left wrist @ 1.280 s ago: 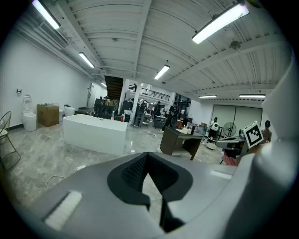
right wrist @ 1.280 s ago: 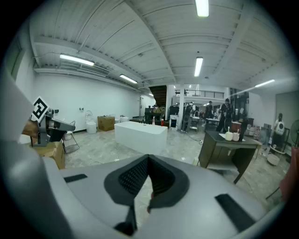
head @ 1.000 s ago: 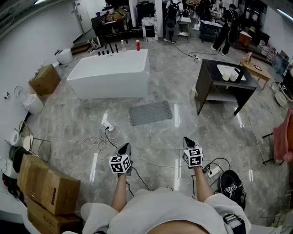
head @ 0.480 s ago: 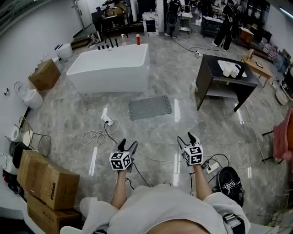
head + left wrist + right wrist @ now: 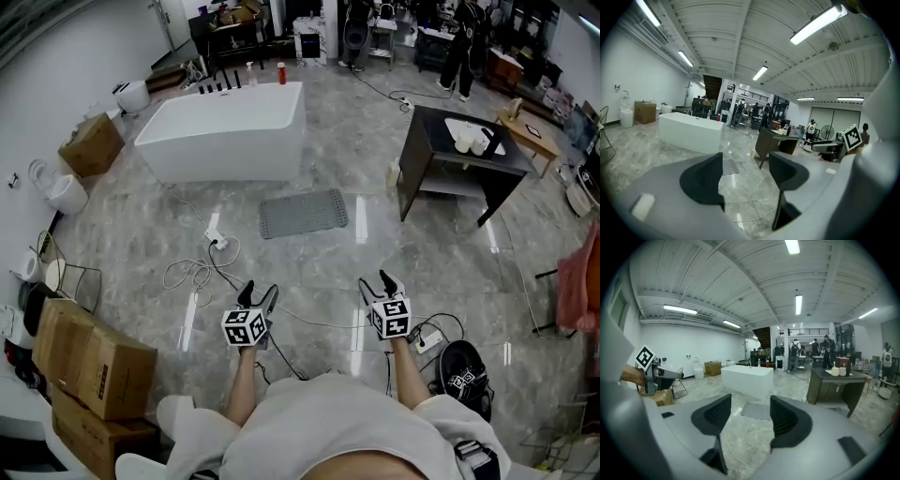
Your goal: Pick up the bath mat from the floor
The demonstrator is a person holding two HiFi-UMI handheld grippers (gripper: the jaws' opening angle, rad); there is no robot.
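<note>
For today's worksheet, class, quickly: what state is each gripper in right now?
Left gripper: open, jaws just opened, nothing between them.
Right gripper: open, jaws just opened, nothing between them.

Three cameras, one room.
Head view looks steeply down from above the person; both gripper views ride low, facing far ahead, and all share the bath mat (image 5: 303,213), bathtub (image 5: 222,131) and dark table (image 5: 429,139).

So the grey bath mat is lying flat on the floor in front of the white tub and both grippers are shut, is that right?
Not quite. The bath mat does lie flat on the floor in front of the tub, but the left gripper and right gripper are open: their jaws have just been opening, and the left and right gripper views show them apart with nothing between.
</note>
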